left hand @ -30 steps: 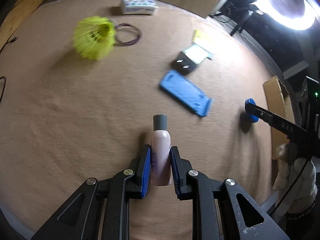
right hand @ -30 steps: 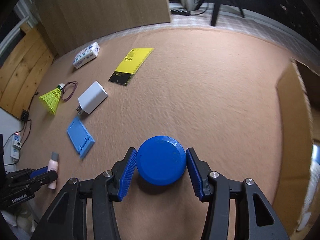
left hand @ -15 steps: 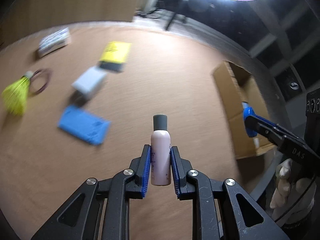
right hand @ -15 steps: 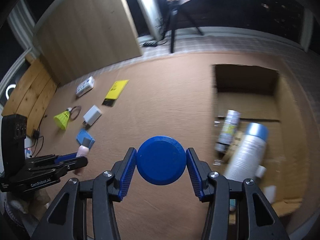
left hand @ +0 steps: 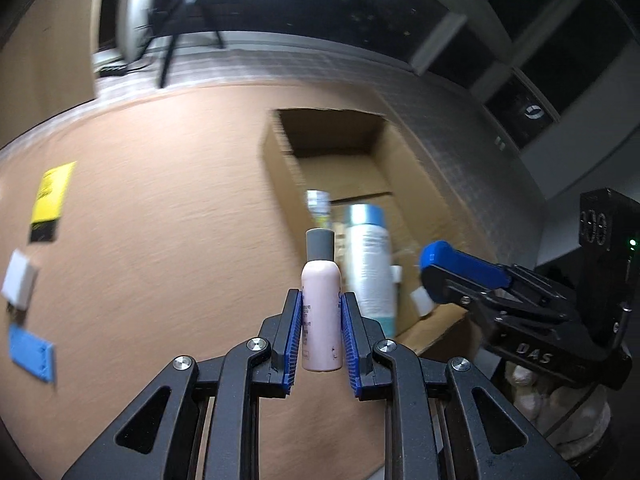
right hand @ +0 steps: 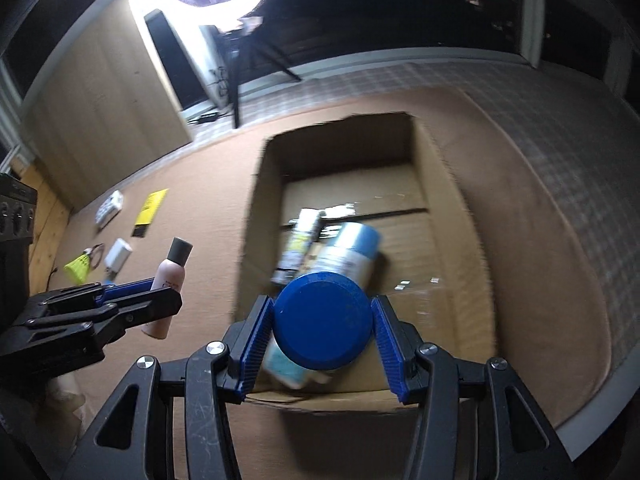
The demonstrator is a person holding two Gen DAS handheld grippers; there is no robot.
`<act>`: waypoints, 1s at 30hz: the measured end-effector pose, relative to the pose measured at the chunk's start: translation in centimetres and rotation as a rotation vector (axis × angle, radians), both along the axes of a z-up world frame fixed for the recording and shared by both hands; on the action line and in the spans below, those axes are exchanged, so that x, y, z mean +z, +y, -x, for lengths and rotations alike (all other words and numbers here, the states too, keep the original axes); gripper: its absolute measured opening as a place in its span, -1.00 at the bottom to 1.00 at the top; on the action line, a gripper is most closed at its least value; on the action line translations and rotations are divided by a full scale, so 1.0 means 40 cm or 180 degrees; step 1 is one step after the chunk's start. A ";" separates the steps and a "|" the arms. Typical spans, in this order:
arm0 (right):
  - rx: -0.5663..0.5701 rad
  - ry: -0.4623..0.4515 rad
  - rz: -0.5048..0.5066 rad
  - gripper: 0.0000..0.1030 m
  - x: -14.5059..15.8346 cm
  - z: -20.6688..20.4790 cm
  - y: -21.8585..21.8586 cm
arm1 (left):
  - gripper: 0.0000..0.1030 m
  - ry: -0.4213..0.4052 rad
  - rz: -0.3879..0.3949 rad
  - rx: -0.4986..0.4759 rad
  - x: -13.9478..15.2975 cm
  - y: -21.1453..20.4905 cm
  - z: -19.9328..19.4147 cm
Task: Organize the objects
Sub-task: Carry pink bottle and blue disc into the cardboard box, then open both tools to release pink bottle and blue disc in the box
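Both loads swung from mid-worktop toward cardboard box (right hand: 448,240) at right. Left gripper (left hand: 320,336) fingers clamped on pink bottle (left hand: 320,308), held just short of box's left wall. Right gripper (right hand: 324,336) fingers clamped on blue round lid (right hand: 322,320), hanging over box's near end, above silver can (right hand: 352,248). Release likely next; clutter left far-left on worktop (left hand: 168,220).

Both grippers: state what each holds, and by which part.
Left gripper clamps the pink bottle by its lower body, grey cap up. Right gripper clamps the blue round lid across its rim.
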State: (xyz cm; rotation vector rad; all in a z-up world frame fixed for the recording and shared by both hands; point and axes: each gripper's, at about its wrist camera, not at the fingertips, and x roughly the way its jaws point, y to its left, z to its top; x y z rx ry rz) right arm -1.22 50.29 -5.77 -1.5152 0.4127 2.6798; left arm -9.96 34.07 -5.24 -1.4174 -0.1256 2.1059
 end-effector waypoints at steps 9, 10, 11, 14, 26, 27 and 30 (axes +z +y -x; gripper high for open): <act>-0.0131 -0.0016 -0.0027 -0.09 -0.015 -0.004 0.063 | -0.60 -0.0006 0.0044 -0.0190 -0.005 0.113 0.002; -0.0134 -0.0019 -0.0028 -0.09 -0.016 -0.003 0.066 | -0.60 0.0004 0.0050 -0.0200 -0.003 0.120 0.003; -0.0136 -0.0026 -0.0033 -0.09 -0.017 -0.002 0.067 | -0.60 0.0008 0.0050 -0.0206 -0.003 0.121 0.003; -0.0137 -0.0043 -0.0067 -0.09 -0.019 0.005 0.067 | -0.59 0.0017 0.0036 -0.0223 -0.003 0.123 0.003; -0.0163 -0.0008 -0.0057 -0.04 -0.003 0.001 0.051 | -0.32 0.0131 0.0027 -0.0079 0.029 0.047 -0.007; -0.0143 0.0001 -0.0055 -0.04 0.001 0.003 0.044 | -0.32 0.0134 0.0033 -0.0053 0.031 0.035 -0.009; -0.0070 0.0040 -0.0027 -0.04 0.012 0.007 0.016 | -0.32 0.0141 0.0061 0.0012 0.033 -0.003 -0.017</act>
